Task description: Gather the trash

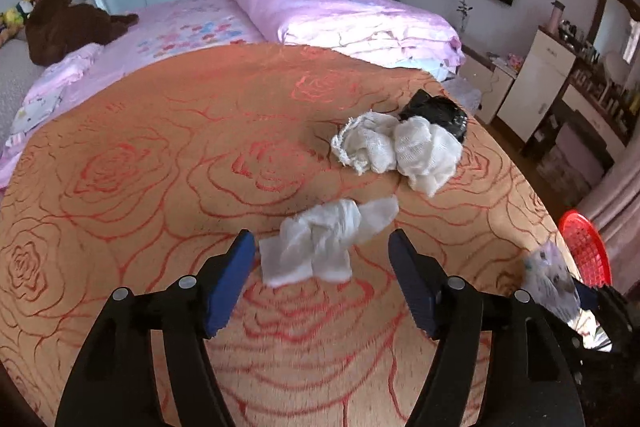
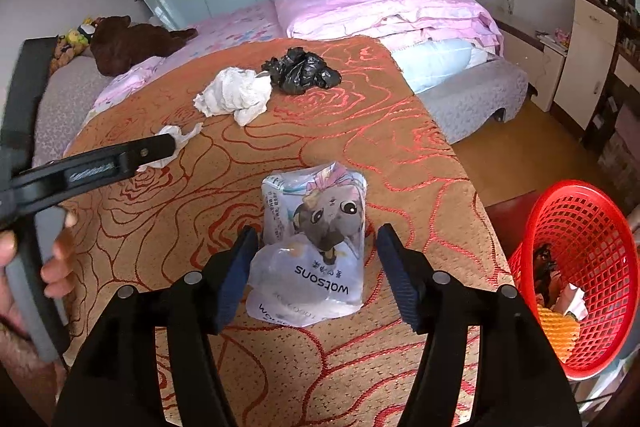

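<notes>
Both tongs stand spread, pinching nothing: the left tongs bracket a tissue, the right tongs a wrapper, ready for the basket beside the bed.

The bedspread is orange-tan with red rose outlines, and on it lie a white crumpled tissue, a white gauzy cloth and a black plastic bag. The translucent plastic packet carries a grey cartoon animal with a pink bow. The basket is red mesh, the quilt is pink, and both hand-held grippers have black arms with blue pads.
</notes>
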